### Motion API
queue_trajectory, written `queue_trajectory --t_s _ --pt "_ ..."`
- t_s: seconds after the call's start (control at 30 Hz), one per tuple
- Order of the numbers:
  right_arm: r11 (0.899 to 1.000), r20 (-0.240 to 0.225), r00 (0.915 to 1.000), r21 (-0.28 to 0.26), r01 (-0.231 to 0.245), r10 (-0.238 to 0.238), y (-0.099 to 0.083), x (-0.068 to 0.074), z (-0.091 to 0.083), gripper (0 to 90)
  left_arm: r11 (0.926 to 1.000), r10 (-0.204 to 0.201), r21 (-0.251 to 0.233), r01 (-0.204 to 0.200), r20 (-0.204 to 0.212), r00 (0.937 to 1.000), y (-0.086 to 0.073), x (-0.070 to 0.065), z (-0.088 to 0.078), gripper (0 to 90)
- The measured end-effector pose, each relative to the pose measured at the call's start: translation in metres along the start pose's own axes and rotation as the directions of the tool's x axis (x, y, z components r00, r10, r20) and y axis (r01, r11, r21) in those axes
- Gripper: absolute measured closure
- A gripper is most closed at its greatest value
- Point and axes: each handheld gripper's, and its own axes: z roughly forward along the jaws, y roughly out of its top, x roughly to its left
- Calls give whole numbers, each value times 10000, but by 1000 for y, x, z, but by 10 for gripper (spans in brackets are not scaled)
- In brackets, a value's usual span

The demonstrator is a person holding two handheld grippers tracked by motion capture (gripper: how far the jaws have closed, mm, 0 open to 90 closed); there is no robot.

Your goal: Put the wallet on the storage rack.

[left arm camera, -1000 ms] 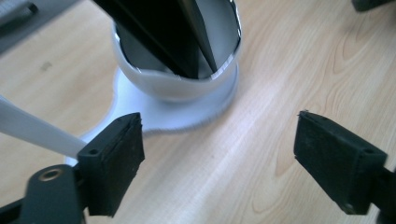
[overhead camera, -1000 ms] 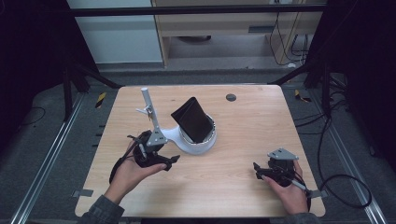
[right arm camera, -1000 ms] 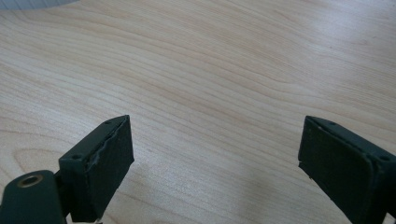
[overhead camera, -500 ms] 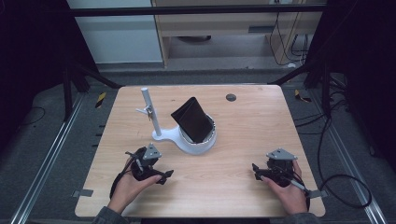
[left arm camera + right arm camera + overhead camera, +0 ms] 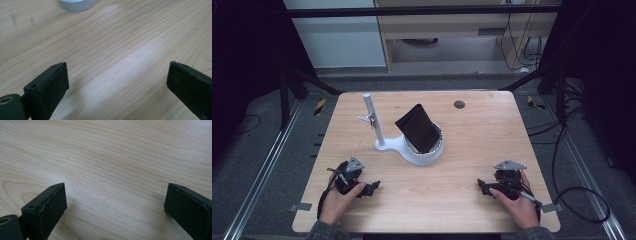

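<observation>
On the left of the wooden table [image 5: 472, 200], near its front edge, the left gripper [image 5: 368, 188] lies low over the boards in the person's left hand [image 5: 334, 202], with its grey three-cornered plate on top; its jaws have just been opening and now stand wide, with bare wood between them, as the left gripper view shows along with a blurred white edge of the stand's base [image 5: 76, 4] at the top of that view. Behind this gripper and a little to the right rises a thin white post [image 5: 373, 120] with a small clip-like piece partway up, fixed to a white base that widens rightward into a round white bowl [image 5: 424, 155]. A black wallet-like case [image 5: 418, 128] stands tilted in that bowl, leaning toward the left and rear, well apart from both grippers. Farther back, near the far edge of the table, sits a small dark round disc [image 5: 459, 104]. On the right, near the front edge, the right gripper [image 5: 482, 187] rests in the person's right hand [image 5: 517, 205], pointing leftward across the table; its jaws have also just been opening and stand wide, with plain wood grain between them in the right gripper view, and a black cable [image 5: 582, 200] trails off to the right over the floor
</observation>
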Motion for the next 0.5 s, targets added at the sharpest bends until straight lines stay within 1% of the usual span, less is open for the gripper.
queue_trajectory --t_s 0.1,0.13,0.17,0.23,0.3,0.5 --pt "10000 2 10000 -70 46 -46 -1 0 2 19 9995 -209 231 214 -209 9996 -8 11 3 37" --pt "9999 40 10000 -78 79 -79 -1 1 3 18 9994 -299 181 304 -249 9992 -9 14 4 36" --pt "9998 77 9998 -69 184 -183 -1 1 3 13 9993 -363 34 365 -310 9989 -11 15 5 12" --pt "9997 107 9997 -8 225 -225 -1 2 4 6 9991 -414 -96 411 -367 9985 -11 16 6 11" --pt "9999 97 9998 15 152 -152 -1 3 3 5 9986 -395 -354 385 -304 9988 -14 17 7 0" --pt "9999 148 9998 4 154 -154 -1 3 3 5 9987 -356 -367 346 -256 9990 -14 17 7 0"
